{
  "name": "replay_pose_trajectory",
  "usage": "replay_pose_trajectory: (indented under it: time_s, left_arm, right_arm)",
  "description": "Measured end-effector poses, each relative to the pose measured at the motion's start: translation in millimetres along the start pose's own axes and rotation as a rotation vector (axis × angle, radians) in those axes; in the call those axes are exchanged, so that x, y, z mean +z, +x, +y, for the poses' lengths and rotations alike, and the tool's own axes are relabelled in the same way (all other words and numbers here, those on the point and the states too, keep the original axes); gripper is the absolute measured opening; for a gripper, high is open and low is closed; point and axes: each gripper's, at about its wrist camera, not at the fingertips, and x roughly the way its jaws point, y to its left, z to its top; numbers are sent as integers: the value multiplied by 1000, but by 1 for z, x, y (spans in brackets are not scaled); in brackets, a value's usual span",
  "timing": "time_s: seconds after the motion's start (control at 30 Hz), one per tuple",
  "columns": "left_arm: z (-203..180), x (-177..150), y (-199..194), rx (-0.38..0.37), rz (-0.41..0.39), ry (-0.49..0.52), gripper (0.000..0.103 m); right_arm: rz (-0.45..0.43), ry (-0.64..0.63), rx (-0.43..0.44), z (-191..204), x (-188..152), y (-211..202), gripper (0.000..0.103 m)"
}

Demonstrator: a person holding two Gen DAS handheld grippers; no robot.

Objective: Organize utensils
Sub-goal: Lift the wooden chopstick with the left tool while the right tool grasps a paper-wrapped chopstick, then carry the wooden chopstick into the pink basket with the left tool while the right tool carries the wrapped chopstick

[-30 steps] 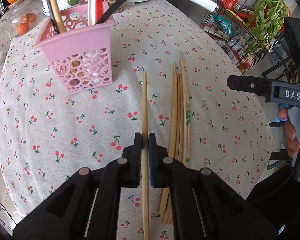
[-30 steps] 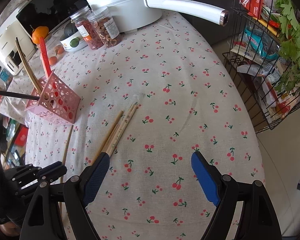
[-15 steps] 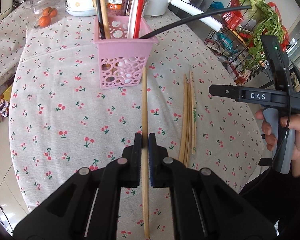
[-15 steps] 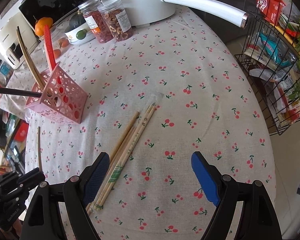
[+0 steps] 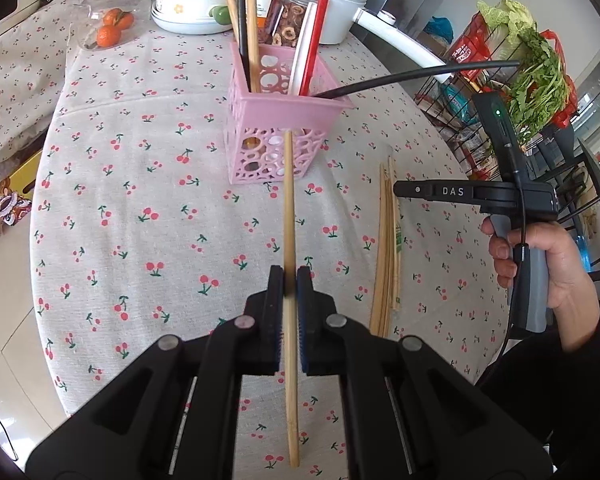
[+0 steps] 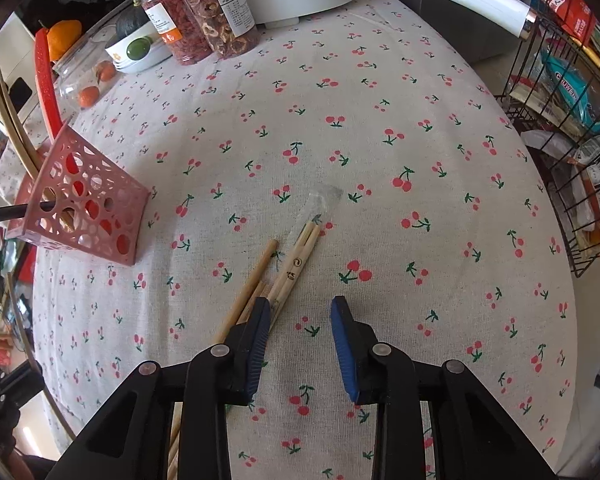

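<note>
While the left gripper (image 5: 290, 280) was clamped on a single wooden chopstick (image 5: 289, 216), whose far tip lay against the pink basket (image 5: 280, 128), the right gripper (image 6: 300, 312) had just been narrowing its jaws; they remained apart on nothing, beside the loose chopsticks (image 6: 288, 272) on the tablecloth (image 6: 380, 160).

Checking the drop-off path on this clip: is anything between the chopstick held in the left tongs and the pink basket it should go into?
Nothing visible blocks it. The left tongs clamp the chopstick, whose far tip lies right at the pink basket. Only bare tablecloth lies beneath. Utensils already in the basket crowd its far side.
</note>
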Motion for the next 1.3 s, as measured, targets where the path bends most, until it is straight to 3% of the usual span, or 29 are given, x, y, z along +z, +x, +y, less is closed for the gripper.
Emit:
replay_pose_trajectory:
  time_s: [0.17, 0.4, 0.67, 0.73, 0.87, 0.97, 1.3]
  left_arm:
    - [4, 0, -3, 0, -5, -12, 7]
    - [8, -1, -5, 1, -10, -24, 7]
    - [8, -2, -4, 10, -12, -28, 7]
    - [9, -2, -3, 11, -11, -33, 7]
    - [13, -2, -7, 13, -23, -52, 7]
    - [16, -3, -17, 18, -60, -67, 7]
    - [18, -1, -57, 39, -219, -68, 7]
  right_arm:
    - [-7, -4, 0, 4, 1, 1, 31]
    - [24, -40, -76, 4, -6, -1, 31]
    - [-8, -64, -106, 8, -6, 3, 34]
    - [-31, -106, -138, 16, -8, 5, 29]
    - [-49, -79, -95, 10, -10, 2, 11]
    - [-75, -33, -57, -4, -13, -2, 5]
    - [-330, 2, 84, -16, -40, -84, 5]
